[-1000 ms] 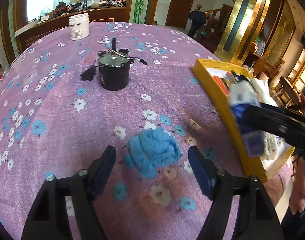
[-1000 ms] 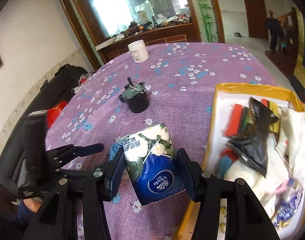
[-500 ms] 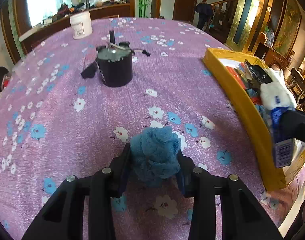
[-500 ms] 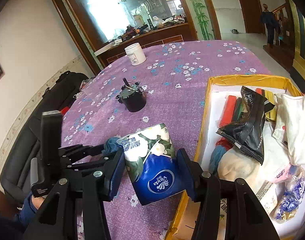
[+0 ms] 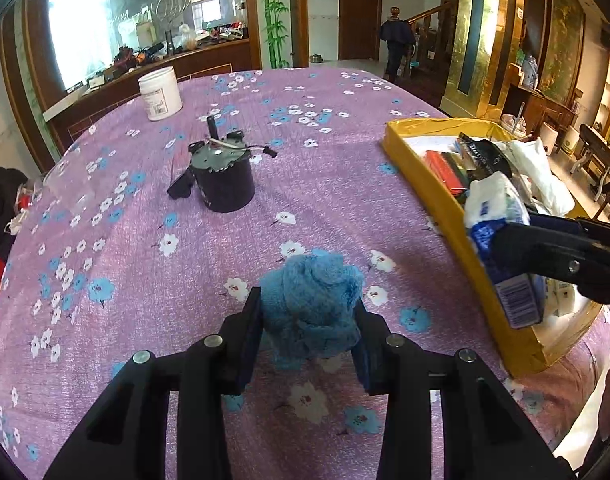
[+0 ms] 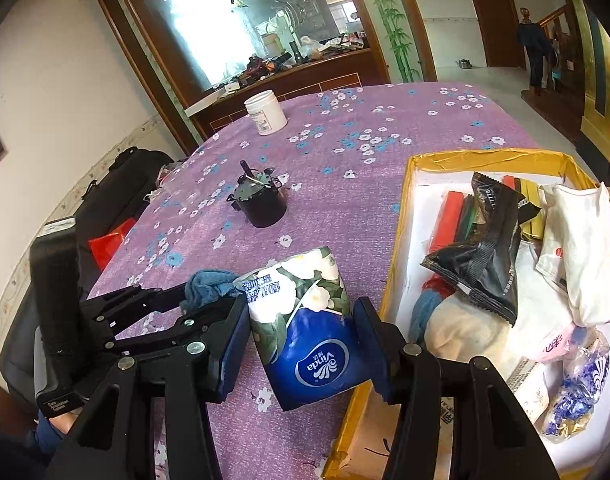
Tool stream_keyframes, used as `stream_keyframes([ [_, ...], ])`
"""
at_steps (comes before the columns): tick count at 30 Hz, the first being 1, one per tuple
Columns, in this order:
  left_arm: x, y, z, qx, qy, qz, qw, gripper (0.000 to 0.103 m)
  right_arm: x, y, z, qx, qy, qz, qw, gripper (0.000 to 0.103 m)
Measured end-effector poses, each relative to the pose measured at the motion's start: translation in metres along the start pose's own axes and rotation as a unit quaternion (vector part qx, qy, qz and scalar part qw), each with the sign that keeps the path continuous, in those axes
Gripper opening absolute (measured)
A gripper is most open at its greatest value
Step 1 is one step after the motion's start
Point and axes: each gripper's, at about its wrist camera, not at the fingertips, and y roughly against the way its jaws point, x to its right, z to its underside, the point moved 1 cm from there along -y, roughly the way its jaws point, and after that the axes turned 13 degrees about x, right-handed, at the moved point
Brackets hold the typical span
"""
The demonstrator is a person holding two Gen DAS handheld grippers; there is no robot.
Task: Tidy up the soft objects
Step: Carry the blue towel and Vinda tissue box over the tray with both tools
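Note:
My left gripper (image 5: 309, 320) is shut on a crumpled blue cloth (image 5: 311, 300) and holds it just above the purple flowered tablecloth (image 5: 145, 272). The cloth also shows in the right wrist view (image 6: 207, 286). My right gripper (image 6: 301, 332) is shut on a blue and white Vinda tissue pack (image 6: 305, 328) and holds it beside the near left edge of the yellow box (image 6: 393, 280). The pack also shows in the left wrist view (image 5: 501, 240), over the box rim (image 5: 445, 208).
The yellow box holds several soft things: a black packet (image 6: 485, 248), a white bag (image 6: 581, 252), a beige pouch (image 6: 465, 328). A black motor (image 5: 223, 178) stands mid-table. A white jar (image 5: 160, 94) stands at the far side. A black bag (image 6: 117, 196) lies left of the table.
My left gripper closed on the blue cloth and lifted it off the table. My right gripper, still holding the tissue pack, has moved closer to the yellow box.

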Motion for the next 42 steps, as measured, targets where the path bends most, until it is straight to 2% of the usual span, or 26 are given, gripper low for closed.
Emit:
stream_keyframes([
  [11,0.033,0.006,-0.015,0.015,-0.037,0.01,0.9992,0.038,0.021,0.018,-0.005,0.021,-0.02,0.009,1.0,0.057],
  [21,0.078,0.006,-0.034,0.029,-0.077,0.033,0.9961,0.038,0.06,0.042,-0.012,0.051,-0.051,0.033,0.997,0.057],
  [32,0.143,-0.001,-0.042,0.031,-0.117,0.081,0.9894,0.038,0.112,0.075,-0.016,0.082,-0.087,0.079,0.99,0.057],
  [42,0.192,-0.023,-0.028,0.008,-0.14,0.12,0.9828,0.038,0.146,0.082,-0.009,0.073,-0.102,0.128,0.984,0.057],
])
